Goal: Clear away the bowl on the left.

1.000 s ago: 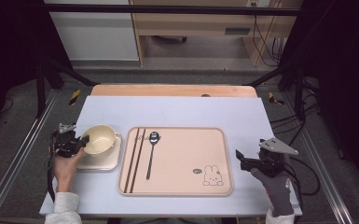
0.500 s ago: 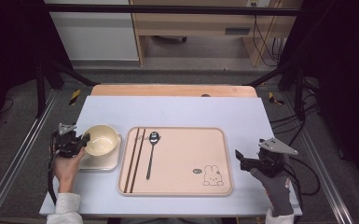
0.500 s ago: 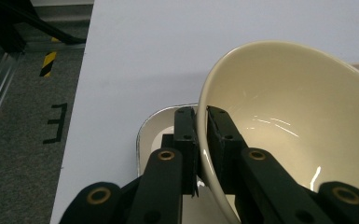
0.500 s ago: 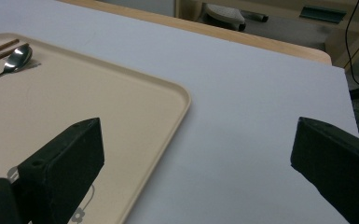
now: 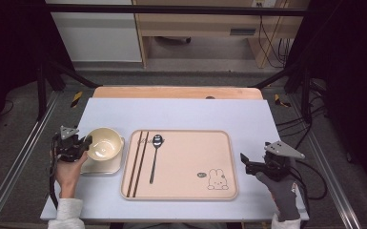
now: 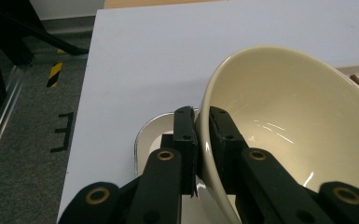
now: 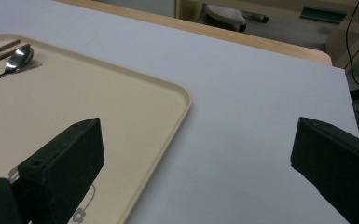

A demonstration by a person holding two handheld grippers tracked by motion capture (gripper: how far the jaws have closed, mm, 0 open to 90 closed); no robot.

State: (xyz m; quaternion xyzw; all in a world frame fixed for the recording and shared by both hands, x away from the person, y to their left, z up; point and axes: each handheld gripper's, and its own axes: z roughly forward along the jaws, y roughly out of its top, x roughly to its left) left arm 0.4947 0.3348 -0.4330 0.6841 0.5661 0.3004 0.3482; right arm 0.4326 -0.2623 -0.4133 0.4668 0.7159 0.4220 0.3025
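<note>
We have the left gripper (image 5: 78,144) jaws pinching the cream bowl (image 5: 104,143) rim, tilted off its saucer (image 5: 117,162); tray (image 5: 181,191) placement remains, right gripper (image 5: 249,164) jaws spread.

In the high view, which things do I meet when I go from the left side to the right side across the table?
Left tongs clamped on the cream bowl rim → bowl on its small plate → chopsticks → spoon → rabbit picture on the tray → right tongs, open.
</note>
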